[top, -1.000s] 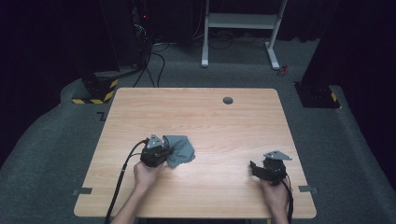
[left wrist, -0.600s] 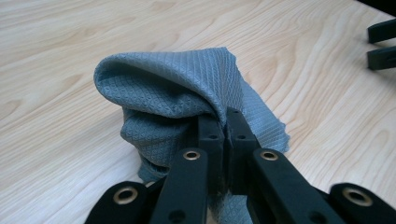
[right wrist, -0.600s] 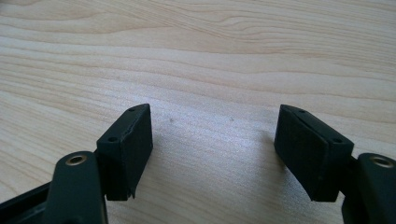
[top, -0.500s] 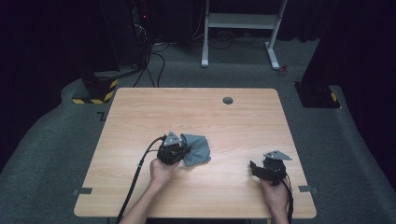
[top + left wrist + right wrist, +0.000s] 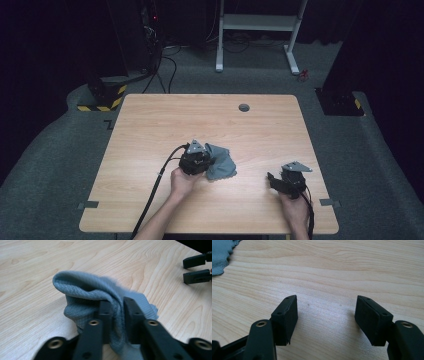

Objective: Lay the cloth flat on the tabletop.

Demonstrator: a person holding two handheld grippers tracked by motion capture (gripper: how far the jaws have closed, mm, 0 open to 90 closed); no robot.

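Shifted rightward across table [image 5: 150,125] since earlier frame: left gripper [image 5: 116,312] and grey cloth [image 5: 85,292]. Jaws just easing apart, fold still between pads, apparently for release mid-table. Right gripper [image 5: 325,315] wide open, empty, parked near front right edge.

The cloth [image 5: 221,161] lies mid-table [image 5: 150,125], left claw [image 5: 207,159] on it, right claw [image 5: 272,179] well apart rightward.

We see a soft grey cloth [image 5: 87,293] with a fine waffle weave, matt and slightly fuzzy at its edges. Under it lies a table [image 5: 165,120] of pale wood grain, smooth with a faint sheen. The fingers [image 5: 287,315] look like matt black plastic.
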